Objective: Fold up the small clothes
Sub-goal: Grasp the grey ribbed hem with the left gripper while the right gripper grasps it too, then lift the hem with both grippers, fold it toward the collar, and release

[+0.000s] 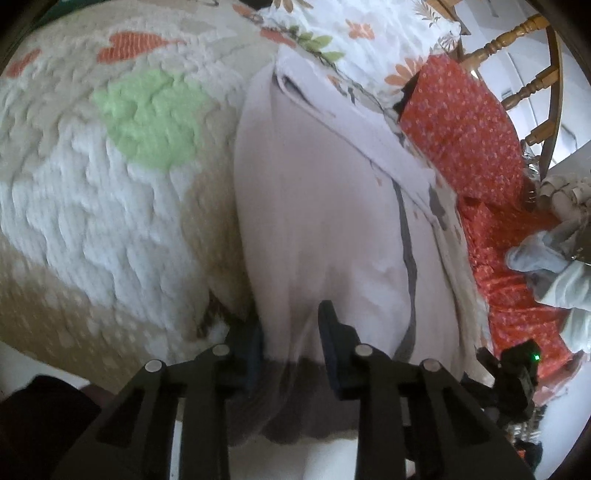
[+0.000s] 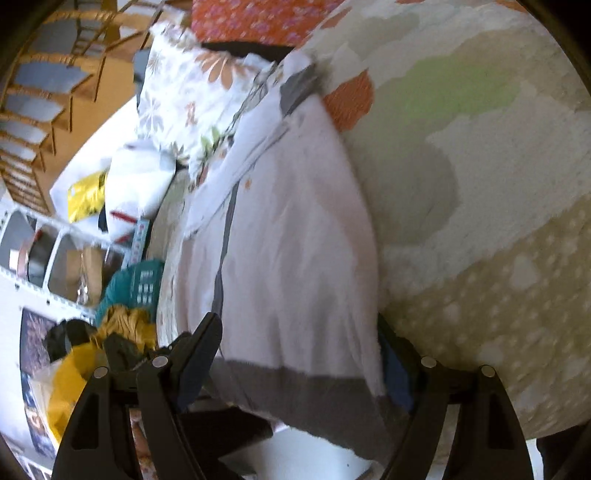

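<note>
A pale pink-white small garment [image 1: 317,206] with a dark grey hem band and a grey seam lies stretched over a quilted bedspread [image 1: 110,192]. My left gripper [image 1: 291,332] is shut on its grey-banded end, with cloth bunched between the fingers. In the right wrist view the same garment [image 2: 288,236] runs away from me. My right gripper [image 2: 299,354] has its jaws wide apart, one on each side of the grey hem, and the cloth drapes between them without being pinched.
A floral pillow [image 1: 332,33] and an orange patterned cloth [image 1: 465,133] lie beyond the garment. A wooden chair [image 1: 532,74] stands at the right. In the right wrist view a teal basket [image 2: 136,284], yellow bags [image 2: 70,380] and white shelving [image 2: 44,251] lie left.
</note>
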Tool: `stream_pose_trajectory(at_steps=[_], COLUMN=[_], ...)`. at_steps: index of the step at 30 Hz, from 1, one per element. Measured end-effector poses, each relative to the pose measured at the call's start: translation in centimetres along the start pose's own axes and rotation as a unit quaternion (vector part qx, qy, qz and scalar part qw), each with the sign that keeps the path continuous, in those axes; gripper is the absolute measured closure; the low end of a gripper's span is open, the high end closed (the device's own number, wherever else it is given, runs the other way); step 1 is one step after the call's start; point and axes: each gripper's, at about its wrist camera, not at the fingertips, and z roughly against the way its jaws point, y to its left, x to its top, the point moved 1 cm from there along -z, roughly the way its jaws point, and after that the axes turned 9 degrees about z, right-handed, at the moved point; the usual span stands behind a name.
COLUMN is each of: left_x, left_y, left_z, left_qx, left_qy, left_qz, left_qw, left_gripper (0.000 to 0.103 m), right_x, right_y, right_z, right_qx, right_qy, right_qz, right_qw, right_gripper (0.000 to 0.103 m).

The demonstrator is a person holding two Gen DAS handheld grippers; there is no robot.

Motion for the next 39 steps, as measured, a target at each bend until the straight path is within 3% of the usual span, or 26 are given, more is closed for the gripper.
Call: stream_pose_trajectory(at_steps=[4, 9, 14, 16, 18, 19, 20, 21, 23, 26, 30, 34, 39], left_x=[-1.0, -2.4, -4.3, -4.5, -4.6, -4.5, -4.3, -3.8, -3.1, -2.4, -4.0, -7.0, -8.9], left_y=[0.0, 0.3, -0.1, -0.3, -0.2, -0.1, 0.1, 0.2, -0.3, -1.6, -2.9, -2.6, -1.3], left_z=[0.0, -0.4, -1.0, -1.0, -0.9, -0.9, -0.6, -0.2, 1.0, 3.6, 6.9, 8.4, 8.0], left_qx=[-0.002, -0.02, 0.005, 0.02, 0.056, 0.057, 0.048, 0.031, 0.028, 0.002, -0.017, -0.032, -0.029], left_qy=[0.004, 0.024, 0.029, 0.023, 0.015, 0.017, 0.02, 0.025, 0.009, -0.018, -0.034, -0.031, -0.015], left_qz=[-0.002, 0.01, -0.007, -0.011, -0.014, -0.011, 0.0, 0.011, 0.012, 0.012, -0.005, -0.005, 0.016], left_qw=[1.0, 0.9995, 0.9996, 0.9995, 0.9982, 0.9981, 0.9986, 0.9991, 0.9995, 0.9998, 0.9992, 0.999, 0.9993], left_gripper=[0.066, 0.037, 0.032, 0.038, 0.078, 0.081, 0.092, 0.095, 0.095, 0.095, 0.096, 0.096, 0.096], right_x=[-0.8, -2.3, -3.9, -4.3, -4.5, -4.6, -4.7, -4.5, -3.8, -2.7, -2.7, -4.6, -6.7], right_y=[0.5, 1.2, 2.0, 2.4, 2.9, 2.9, 3.1, 3.1, 2.8, 2.4, 2.9, 3.4, 3.1], right_z=[-0.4, -0.5, -0.7, -0.9, -1.1, -1.0, -1.0, -1.0, -0.5, 1.5, 4.8, 6.9, 6.3], right_qx=[-0.003, -0.023, -0.056, -0.084, -0.139, -0.162, -0.179, -0.175, -0.158, -0.102, -0.047, -0.021, -0.034], right_qy=[0.008, 0.019, 0.03, 0.031, 0.03, 0.029, 0.028, 0.029, 0.027, 0.004, -0.023, -0.021, 0.013], right_qz=[0.004, 0.022, 0.048, 0.064, 0.089, 0.097, 0.106, 0.107, 0.092, 0.054, 0.037, 0.038, 0.041], right_qw=[1.0, 0.999, 0.997, 0.994, 0.986, 0.982, 0.978, 0.978, 0.983, 0.993, 0.998, 0.999, 0.998], right_gripper=[0.021, 0.024, 0.029, 0.034, 0.059, 0.068, 0.081, 0.087, 0.094, 0.095, 0.095, 0.096, 0.096])
